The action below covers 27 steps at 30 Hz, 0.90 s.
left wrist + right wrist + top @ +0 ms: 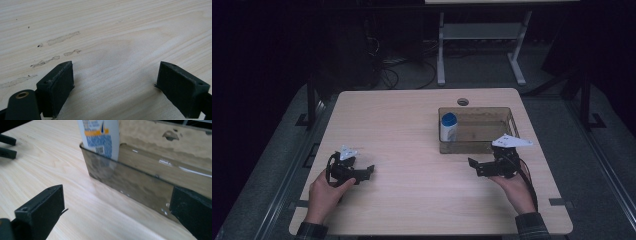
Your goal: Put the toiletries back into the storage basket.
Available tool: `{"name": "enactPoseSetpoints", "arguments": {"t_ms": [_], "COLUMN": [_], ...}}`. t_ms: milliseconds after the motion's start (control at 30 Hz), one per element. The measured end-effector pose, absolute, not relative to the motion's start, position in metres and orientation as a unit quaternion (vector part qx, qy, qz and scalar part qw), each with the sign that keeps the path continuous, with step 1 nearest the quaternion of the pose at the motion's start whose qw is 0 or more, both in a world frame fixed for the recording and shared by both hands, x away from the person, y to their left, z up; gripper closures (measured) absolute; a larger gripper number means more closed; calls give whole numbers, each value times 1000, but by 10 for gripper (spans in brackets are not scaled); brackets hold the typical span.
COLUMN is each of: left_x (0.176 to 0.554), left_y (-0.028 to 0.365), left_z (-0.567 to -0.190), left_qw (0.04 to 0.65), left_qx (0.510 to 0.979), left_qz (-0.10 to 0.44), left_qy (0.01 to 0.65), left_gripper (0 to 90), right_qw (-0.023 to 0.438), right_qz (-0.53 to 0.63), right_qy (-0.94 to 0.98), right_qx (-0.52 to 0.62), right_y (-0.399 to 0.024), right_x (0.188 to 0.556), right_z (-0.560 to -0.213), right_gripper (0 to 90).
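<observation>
A white bottle (448, 127) with a blue cap stands upright in the left end of a clear smoked-plastic bin (507, 116) on the right half of the wooden table (412, 130). In the right gripper view the bottle (100, 137) rises behind the bin's near wall (130, 180). My right gripper (473, 165) rests just in front of the bin, open and empty, pointing left. My left gripper (369, 170) lies at the table's front left, open with nothing between its jaws; bare wood (112, 55) shows between them.
A round cable hole (463, 102) sits in the table's far edge behind the bin. Beyond the table stand a white desk frame (482, 45) and tangled cables (387, 70) on the dark floor. The other gripper's jaws (7, 146) show at far left.
</observation>
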<state>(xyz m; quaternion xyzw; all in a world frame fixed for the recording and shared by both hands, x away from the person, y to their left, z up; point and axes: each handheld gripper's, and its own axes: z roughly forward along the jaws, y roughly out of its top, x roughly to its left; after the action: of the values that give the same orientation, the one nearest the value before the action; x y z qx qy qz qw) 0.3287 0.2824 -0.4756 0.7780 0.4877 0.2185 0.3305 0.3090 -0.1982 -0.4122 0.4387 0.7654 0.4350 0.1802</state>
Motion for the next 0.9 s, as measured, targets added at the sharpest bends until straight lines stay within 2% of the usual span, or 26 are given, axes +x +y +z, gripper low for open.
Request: {"name": "enactPoseSetpoints", "arguments": {"t_ms": [900], "left_x": [329], "left_y": [282], "left_z": [-476], "left_qw": [330], "left_qx": [778], "left_qz": [219], "left_qy": [488], "left_gripper": [128], "right_qw": [168], "right_qz": [384], "right_qy": [773], "right_qx": [476], "right_y": [-237], "right_x": [272], "right_z": [-455], "right_gripper": [0]}}
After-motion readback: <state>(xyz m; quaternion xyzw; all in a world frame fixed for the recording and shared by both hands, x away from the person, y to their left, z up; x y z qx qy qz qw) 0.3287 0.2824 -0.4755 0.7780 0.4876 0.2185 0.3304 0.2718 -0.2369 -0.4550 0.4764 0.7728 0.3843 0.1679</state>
